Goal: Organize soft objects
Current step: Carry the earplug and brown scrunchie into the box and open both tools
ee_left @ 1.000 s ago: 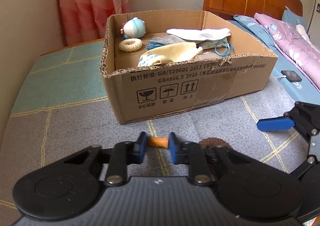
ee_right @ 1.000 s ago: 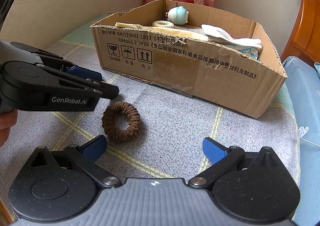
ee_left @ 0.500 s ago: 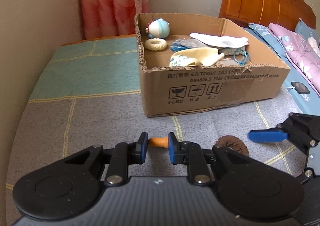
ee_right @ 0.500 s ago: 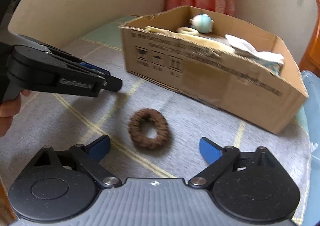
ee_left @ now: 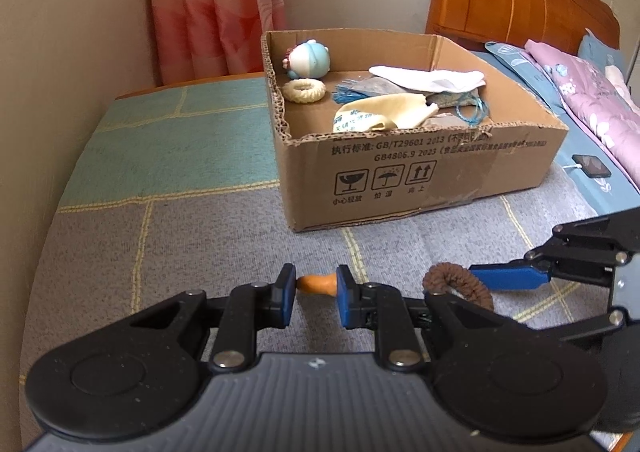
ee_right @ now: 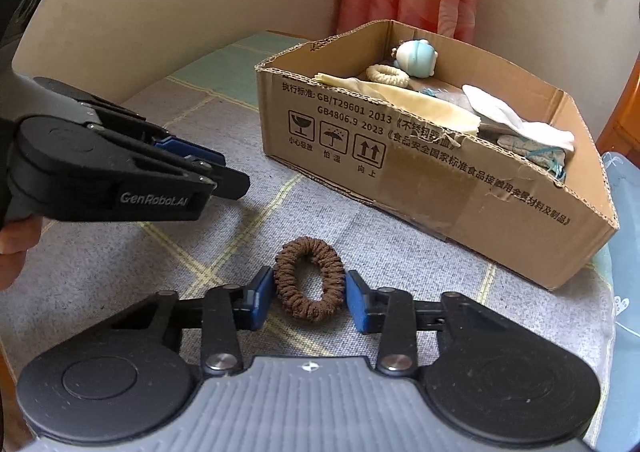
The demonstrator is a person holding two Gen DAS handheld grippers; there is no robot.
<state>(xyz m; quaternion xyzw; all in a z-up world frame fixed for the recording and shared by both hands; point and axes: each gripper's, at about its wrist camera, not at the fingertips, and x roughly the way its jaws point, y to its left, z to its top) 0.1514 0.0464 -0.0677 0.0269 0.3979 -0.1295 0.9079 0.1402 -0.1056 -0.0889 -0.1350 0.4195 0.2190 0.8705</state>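
The right hand-held gripper (ee_right: 310, 298) has just been closing around the brown hair scrunchie (ee_right: 309, 278) on the gray checked cloth and now squeezes it. Pinch it firmly, lift straight up, then carry it to the cardboard box (ee_right: 460, 187). The left hand-held gripper (ee_left: 316, 288) holds a small orange thing (ee_left: 317, 284).

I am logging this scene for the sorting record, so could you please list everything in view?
Cardboard box: one, brown, on the bedspread.
Plush toy: one, blue-white, box back corner.
Knitted ring: one, cream, beside the toy.
Cloths: several, white, cream, grey, in the box.
Scrunchie: one, brown, between the right pads.
Orange piece: one, between the left pads.
Phone: one, dark, on the bed.
Curtain: pink.
Left gripper: shut on the orange piece.
Right gripper: jaws have just been closing, pressing the scrunchie.
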